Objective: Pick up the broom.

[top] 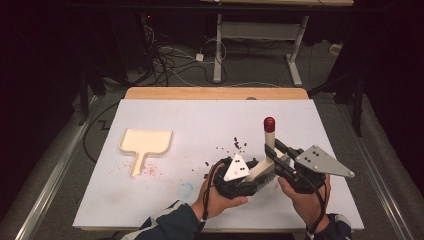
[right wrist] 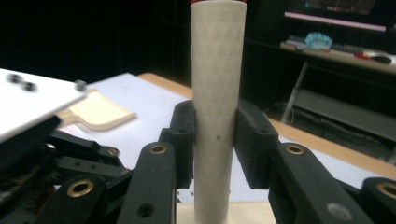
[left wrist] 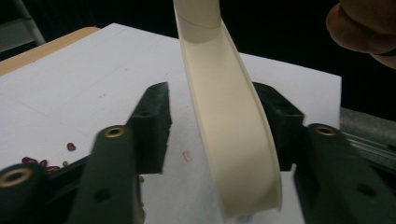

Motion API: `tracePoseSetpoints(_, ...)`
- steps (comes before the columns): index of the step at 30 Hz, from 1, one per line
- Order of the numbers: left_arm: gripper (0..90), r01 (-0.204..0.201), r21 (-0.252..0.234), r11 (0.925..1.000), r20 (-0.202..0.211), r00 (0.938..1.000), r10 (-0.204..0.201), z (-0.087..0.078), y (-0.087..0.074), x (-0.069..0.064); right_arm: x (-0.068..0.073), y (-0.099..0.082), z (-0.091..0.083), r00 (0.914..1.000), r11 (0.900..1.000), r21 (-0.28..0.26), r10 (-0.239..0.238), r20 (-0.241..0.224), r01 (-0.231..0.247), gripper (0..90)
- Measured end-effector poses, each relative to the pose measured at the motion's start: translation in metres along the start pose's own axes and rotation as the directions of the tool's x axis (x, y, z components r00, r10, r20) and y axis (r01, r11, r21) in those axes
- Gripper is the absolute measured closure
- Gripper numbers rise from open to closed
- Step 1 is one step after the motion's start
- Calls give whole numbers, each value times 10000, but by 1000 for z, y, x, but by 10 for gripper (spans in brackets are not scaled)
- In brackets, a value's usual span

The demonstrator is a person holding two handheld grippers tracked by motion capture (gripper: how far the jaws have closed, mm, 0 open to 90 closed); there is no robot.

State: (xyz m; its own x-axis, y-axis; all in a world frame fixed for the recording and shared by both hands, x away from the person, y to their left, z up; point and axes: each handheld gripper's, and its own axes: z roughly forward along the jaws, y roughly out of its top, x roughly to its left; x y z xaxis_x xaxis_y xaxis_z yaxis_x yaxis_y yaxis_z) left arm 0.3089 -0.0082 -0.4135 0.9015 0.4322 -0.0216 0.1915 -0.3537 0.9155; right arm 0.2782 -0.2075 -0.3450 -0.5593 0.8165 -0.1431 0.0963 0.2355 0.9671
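Note:
A cream brush [top: 269, 142] with a red cap [top: 269, 122] on its handle stands tilted over the white board. My right gripper [top: 274, 154] is shut on the handle [right wrist: 217, 93], both pads pressing its sides. My left gripper [top: 257, 178] lies low beside the bristle head, with the brush's curved cream back [left wrist: 229, 121] between its jaws. The left pad [left wrist: 154, 126] stands apart from it, and the right pad sits close behind its edge. A cream dustpan [top: 146, 142] lies flat at the left. Several dark red beans [top: 239, 145] are scattered just beyond the grippers.
The white board [top: 200, 115] covers a wooden table, and its near edge runs just under both hands. Faint red and blue stains [top: 150, 170] mark the board near the dustpan's handle. Cables and a desk frame [top: 260, 45] lie on the floor beyond the far edge.

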Motion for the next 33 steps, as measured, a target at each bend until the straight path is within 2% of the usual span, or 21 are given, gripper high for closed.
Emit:
tracePoseSetpoints(3, 635, -126, 9, 9999, -135, 9998, 126, -6, 0, 3, 2, 3, -2, 9998, 10000, -4, -2, -187, 2, 706)
tracePoseSetpoints(4, 648, -87, 35, 10000, 19, 10000, 87, -8, 0, 6, 1, 3, -2, 9997, 10000, -24, 23, -229, -24, 703)
tracePoseSetpoints(8, 658, -373, 358, 9987, 133, 9992, 368, -18, 0, 14, -5, 5, -2, 9932, 10000, 70, 3, -1162, 5, 648)
tracePoseSetpoints(10, 659, -557, 513, 9971, 213, 9983, 547, -24, -2, 18, -9, 7, 0, 9793, 9979, 558, -204, -2016, 323, 569)
tracePoseSetpoints(12, 659, -885, 744, 9933, 339, 9957, 862, -32, -4, 21, -13, 7, -3, 9622, 9978, 310, -483, -2680, 587, 547)
tracePoseSetpoints(14, 659, -984, 836, 9916, 406, 9946, 953, -35, -6, 21, -15, 6, -3, 9379, 9917, 572, -896, -3350, 1151, 474)
tracePoseSetpoints(15, 659, -1325, 1041, 9857, 557, 9903, 1272, -43, -9, 24, -17, 4, -2, 9134, 9838, 858, -1122, -3913, 1576, 458)
tracePoseSetpoints(16, 659, -1449, 1058, 9838, 661, 9882, 1384, -47, -11, 25, -17, 2, -1, 8994, 9775, 1043, -1240, -4192, 1834, 429)
tracePoseSetpoints(17, 659, -1615, 1076, 9810, 756, 9852, 1539, -51, -13, 25, -17, -2, 1, 8810, 9684, 1264, -1364, -4531, 2149, 419)
tracePoseSetpoints(18, 659, -1785, 1111, 9776, 828, 9820, 1699, -55, -14, 25, -17, -5, 3, 8699, 9599, 1393, -1524, -4690, 2432, 418)
tracePoseSetpoints(21, 659, -2190, 1273, 9674, 1290, 9707, 2027, -66, -19, 24, -13, -14, 9, 8521, 9357, 1665, -1971, -4848, 3111, 389)
tracePoseSetpoints(23, 658, -2340, 1384, 9623, 1663, 9634, 2104, -70, -23, 22, -10, -19, 15, 8313, 9249, 1838, -1956, -5203, 3327, 383)
tracePoseSetpoints(25, 658, -2445, 1460, 9586, 2019, 9559, 2131, -72, -28, 20, -4, -26, 23, 7899, 9105, 2015, -1837, -5851, 3610, 389)
tracePoseSetpoints(26, 658, -2618, 1530, 9529, 2203, 9490, 2253, -72, -29, 19, 0, -30, 26, 7725, 9006, 2161, -1770, -6099, 3770, 397)
tracePoseSetpoints(27, 658, -2618, 1530, 9529, 2203, 9490, 2253, -72, -29, 19, 4, -35, 31, 7478, 8847, 2209, -1881, -6368, 4106, 410)
tracePoseSetpoints(28, 658, -2955, 1662, 9408, 2415, 9372, 2518, -71, -30, 16, 10, -40, 34, 7308, 8648, 2293, -2048, -6512, 4468, 439)
tracePoseSetpoints(29, 657, -2955, 1662, 9408, 2415, 9372, 2518, -71, -30, 16, 14, -43, 37, 7196, 8500, 2312, -2217, -6581, 4733, 474)
tracePoseSetpoints(30, 656, -2854, 1537, 9460, 2586, 9356, 2402, -71, -30, 16, 15, -46, 40, 7029, 8488, 2228, -2196, -6766, 4796, 525)
tracePoseSetpoints(31, 657, -2813, 1489, 9480, 2655, 9349, 2356, -71, -29, 16, 16, -48, 42, 6874, 8580, 2142, -1997, -6983, 4669, 558)
tracePoseSetpoints(32, 656, -2826, 1531, 9469, 2697, 9338, 2351, -71, -29, 17, 16, -50, 43, 6858, 8658, 2158, -1819, -7047, 4514, 560)
tracePoseSetpoints(33, 656, -2771, 1459, 9497, 2731, 9340, 2305, -71, -29, 19, 16, -51, 44, 6850, 8699, 2170, -1722, -7079, 4429, 565)
